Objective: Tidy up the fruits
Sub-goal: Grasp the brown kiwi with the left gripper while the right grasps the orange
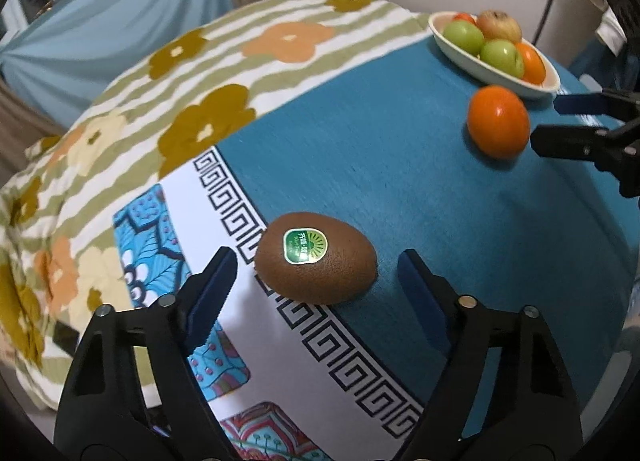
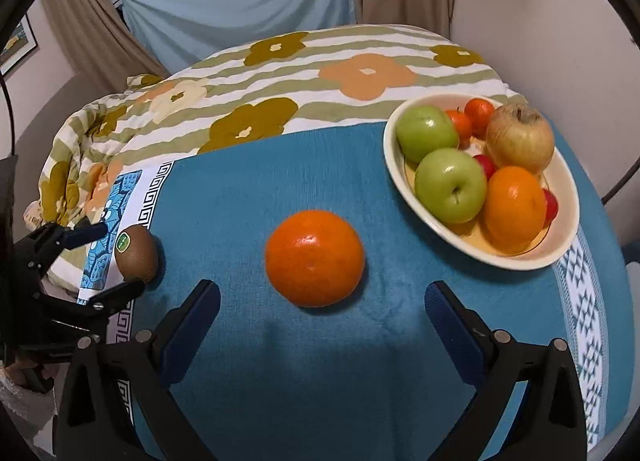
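Two claws are at work over a teal cloth (image 2: 248, 189) spread on the tabletop, and both stand wide open with nothing in their grasp. The left claw (image 1: 316, 281) straddles one brown kiwi (image 1: 316, 257), its blue-padded fingers (image 1: 214, 289) on either side of the fruit and apart from it; the kiwi lies on the cloth's edge, where the teal meets a white border with a black key pattern. The kiwi wears one green oval sticker (image 1: 305, 246) with white characters and a sunburst mark; the writing is too small to read. The right claw (image 2: 322, 301) faces one loose orange (image 2: 315, 258) that sits alone on the teal cloth just ahead of the spread fingers, untouched. To the right of that orange stands one cream oval bowl (image 2: 560, 237) holding two green apples (image 2: 451, 185), one yellowish-brown apple (image 2: 519, 137), one orange (image 2: 514, 209), two small orange-red fruits at the back (image 2: 479, 111), and two small red fruits, partly hidden (image 2: 551, 204). Counted in the right wrist view, there are two oranges in all, one in the bowl and one out of it. Behind the cloth lies a striped quilt with flower shapes (image 2: 360, 77), and a blue curtain (image 2: 240, 9) hangs beyond.
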`<state>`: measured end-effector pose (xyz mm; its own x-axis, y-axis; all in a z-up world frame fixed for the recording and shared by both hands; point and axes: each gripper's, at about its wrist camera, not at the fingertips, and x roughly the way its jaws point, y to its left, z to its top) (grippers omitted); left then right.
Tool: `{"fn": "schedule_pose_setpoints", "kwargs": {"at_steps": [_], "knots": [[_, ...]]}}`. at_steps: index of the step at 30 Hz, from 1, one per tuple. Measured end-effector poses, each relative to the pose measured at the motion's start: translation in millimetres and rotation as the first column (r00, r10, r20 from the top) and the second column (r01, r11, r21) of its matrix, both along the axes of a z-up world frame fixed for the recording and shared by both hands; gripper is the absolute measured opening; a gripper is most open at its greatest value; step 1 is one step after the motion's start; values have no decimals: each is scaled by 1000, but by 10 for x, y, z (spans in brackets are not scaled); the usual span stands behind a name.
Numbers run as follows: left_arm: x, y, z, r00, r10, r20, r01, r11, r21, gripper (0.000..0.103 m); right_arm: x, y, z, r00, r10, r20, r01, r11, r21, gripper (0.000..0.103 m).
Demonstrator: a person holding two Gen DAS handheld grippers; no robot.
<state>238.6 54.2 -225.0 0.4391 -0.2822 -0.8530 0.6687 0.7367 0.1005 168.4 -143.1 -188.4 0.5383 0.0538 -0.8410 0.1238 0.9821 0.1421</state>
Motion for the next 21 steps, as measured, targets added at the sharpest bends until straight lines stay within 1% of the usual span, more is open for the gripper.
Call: {"fn": "schedule_pose_setpoints", "kwargs": {"at_steps": [2,5,8,9,14,18,21], "knots": [[3,-3,-36,1000,-15,-5,15,1000,-1,85,10,25,-13,1000,-2,-5,2,1000,-4,102],[21,-7,-70,999,-32,-9,32,999,-2,79,41,45,-38,1000,-3,-13,3,1000,-6,102],[47,6,-90,999,-35,-13,34,999,-7,77,88,51,-74,1000,-6,-18,6,1000,2,102],[54,11,-94,999,-33,-12,33,999,-7,73,101,56,-81,1000,-7,-19,7,1000,4,102],[75,29,-90,999,-31,-23,31,999,-13,73,158,74,-143,1000,-5,-21,6,1000,17,101],[65,17,-88,1000,-20,-22,20,1000,-4,72,222,83,-183,1000,5,-26,-4,1000,20,94],[61,29,-84,1000,3,-27,-3,1000,-6,72,256,86,-197,1000,9,-24,-9,1000,16,93]]}}
